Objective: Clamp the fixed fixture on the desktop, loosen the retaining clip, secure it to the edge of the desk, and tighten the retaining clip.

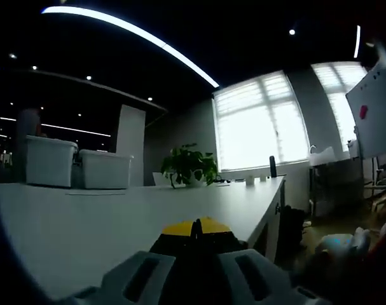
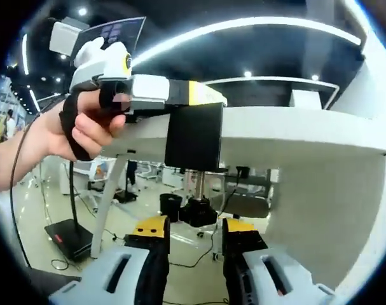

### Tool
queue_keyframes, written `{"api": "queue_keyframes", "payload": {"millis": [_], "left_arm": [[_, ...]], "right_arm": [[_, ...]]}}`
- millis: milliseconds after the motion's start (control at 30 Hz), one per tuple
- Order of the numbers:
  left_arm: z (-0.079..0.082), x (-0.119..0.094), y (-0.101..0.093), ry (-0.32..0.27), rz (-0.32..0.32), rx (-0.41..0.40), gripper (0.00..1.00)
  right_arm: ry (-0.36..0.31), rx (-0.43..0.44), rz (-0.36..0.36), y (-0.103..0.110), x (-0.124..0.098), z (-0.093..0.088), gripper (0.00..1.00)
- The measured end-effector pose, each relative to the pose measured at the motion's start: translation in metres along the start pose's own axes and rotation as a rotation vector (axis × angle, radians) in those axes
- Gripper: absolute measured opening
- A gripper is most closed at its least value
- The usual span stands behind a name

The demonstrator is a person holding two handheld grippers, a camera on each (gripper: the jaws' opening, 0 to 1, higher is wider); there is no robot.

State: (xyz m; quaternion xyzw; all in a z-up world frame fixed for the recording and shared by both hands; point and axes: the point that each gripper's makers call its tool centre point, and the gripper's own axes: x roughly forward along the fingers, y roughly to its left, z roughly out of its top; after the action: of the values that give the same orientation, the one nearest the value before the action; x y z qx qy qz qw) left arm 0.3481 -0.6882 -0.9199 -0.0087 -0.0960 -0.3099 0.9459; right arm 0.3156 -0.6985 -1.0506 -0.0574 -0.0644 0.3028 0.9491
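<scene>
The black fixture hangs on the edge of the white desk. Its threaded screw drops below the desktop and ends in a black knob, the retaining clip. A hand holds my left gripper, whose yellow-tipped jaws are shut on the fixture's top at the desk edge. In the left gripper view the same jaws meet over the dark fixture on the desk. My right gripper points up from under the desk, open, its yellow tips on either side of the knob without touching it.
Two white storage boxes and a potted plant stand far along the desk, with bright windows behind. Under the desk are a white leg, a black floor stand with cables, and open floor.
</scene>
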Motion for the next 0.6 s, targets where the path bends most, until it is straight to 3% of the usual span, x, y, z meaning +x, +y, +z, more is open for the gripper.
{"api": "queue_keyframes", "payload": {"millis": [167,367,500,600], "left_arm": [[0.0,0.0,-0.001,0.009,-0.011,0.01,0.01],[-0.001,0.001,-0.001,0.017,0.0,0.018,0.01],[-0.001,-0.001,-0.001,0.018,0.006,0.016,0.01],[0.0,-0.001,-0.001,0.015,0.008,0.019,0.01]], "right_arm": [[0.013,0.021,-0.141,0.0,0.002,0.004,0.33],[0.011,0.017,-0.206,-0.002,0.012,0.013,0.26],[0.023,-0.036,-0.235,-0.005,0.014,0.011,0.23],[0.019,-0.034,-0.228,-0.006,0.015,0.011,0.23]]}}
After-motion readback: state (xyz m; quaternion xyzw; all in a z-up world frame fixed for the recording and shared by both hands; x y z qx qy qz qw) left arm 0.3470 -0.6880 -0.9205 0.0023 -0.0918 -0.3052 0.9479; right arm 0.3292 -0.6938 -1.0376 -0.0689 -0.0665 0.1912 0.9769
